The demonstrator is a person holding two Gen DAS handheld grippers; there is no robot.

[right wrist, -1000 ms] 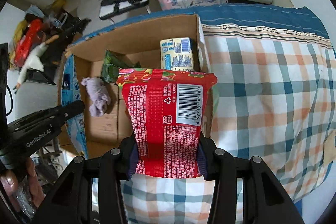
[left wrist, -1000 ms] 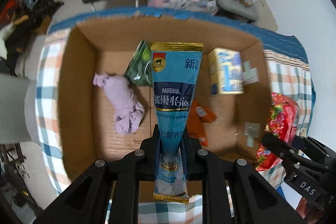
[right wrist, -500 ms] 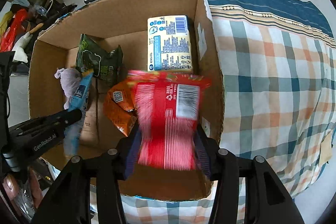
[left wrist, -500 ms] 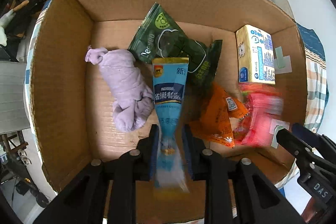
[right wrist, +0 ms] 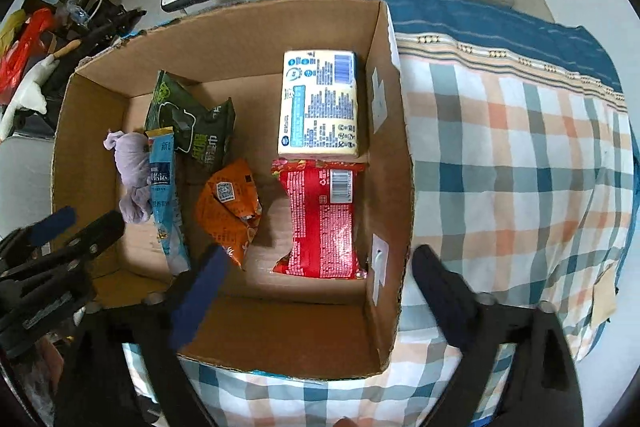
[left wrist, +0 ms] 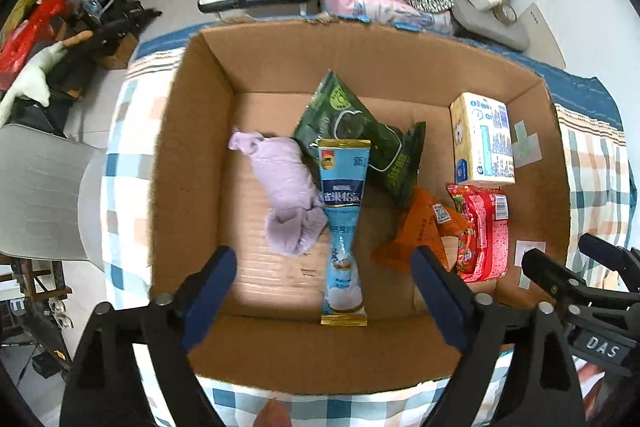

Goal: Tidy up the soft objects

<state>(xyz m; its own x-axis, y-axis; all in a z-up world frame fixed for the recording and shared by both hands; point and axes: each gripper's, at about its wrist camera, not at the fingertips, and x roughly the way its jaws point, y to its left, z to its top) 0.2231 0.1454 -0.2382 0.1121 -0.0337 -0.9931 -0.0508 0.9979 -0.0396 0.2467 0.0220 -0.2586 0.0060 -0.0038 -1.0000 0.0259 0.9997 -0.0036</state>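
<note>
Blue Nestle pouch lying lengthwise on the floor of the cardboard box, lower end against the near wall, beside a rolled lilac cloth. Red packet flat by the right wall, just in front of the yellow tissue pack. Left gripper spread wide and holding nothing, above the near rim; right gripper likewise apart and empty. Best done now: lift both straight up clear of the rim, avoiding any snag on the pouch end, before reaching for more. Count inside: six items, namely one blue pouch, one red packet, one orange packet, one green packet, one tissue pack, one cloth roll. One box, on a plaid-covered surface.
</note>
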